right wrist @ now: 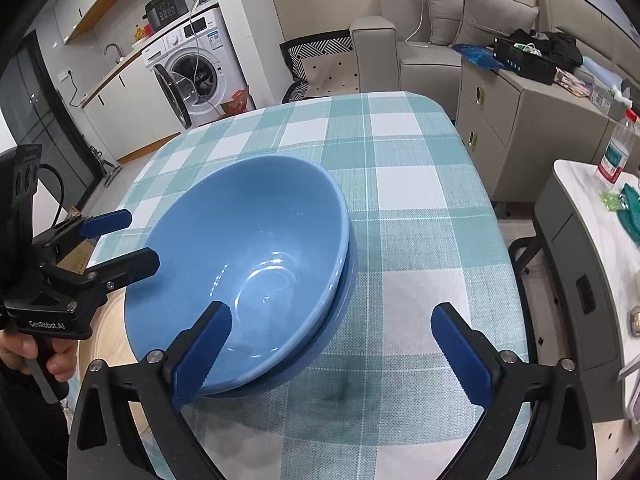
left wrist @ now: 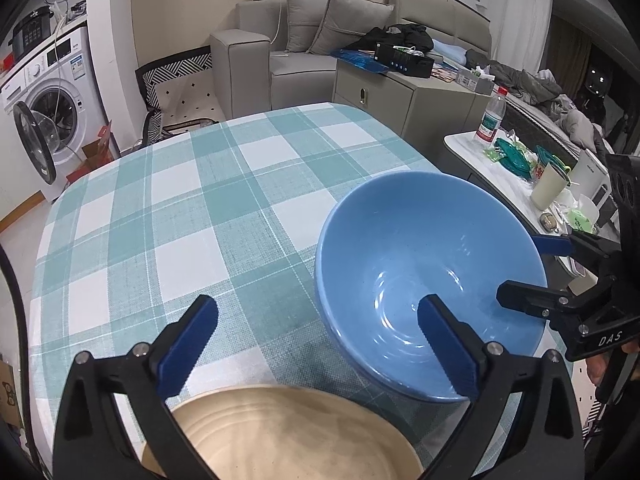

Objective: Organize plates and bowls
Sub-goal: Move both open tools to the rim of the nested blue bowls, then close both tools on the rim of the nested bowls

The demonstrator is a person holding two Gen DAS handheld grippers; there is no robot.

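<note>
A blue bowl [left wrist: 400, 248] [right wrist: 248, 232] sits nested in a second blue bowl [right wrist: 347, 288] on the checked tablecloth [left wrist: 180, 208] [right wrist: 400, 184]. A beige plate [left wrist: 288, 436] [right wrist: 112, 344] lies beside them at the near edge. My left gripper [left wrist: 320, 344] [right wrist: 144, 236] stands wide open astride the bowl's rim, one finger over the inside and one outside. On the opposite side my right gripper [right wrist: 332, 344] [left wrist: 518, 268] straddles the rim the same way, wide open. No pad presses on the bowl.
A white side table carries a plastic bottle [left wrist: 492, 116] [right wrist: 616, 152], a cup [left wrist: 550, 186] and green items close to the right of the table. A grey cabinet [left wrist: 400, 96], a sofa and a washing machine [left wrist: 52, 96] stand beyond. A person's hand [right wrist: 60, 356] holds the left gripper's handle.
</note>
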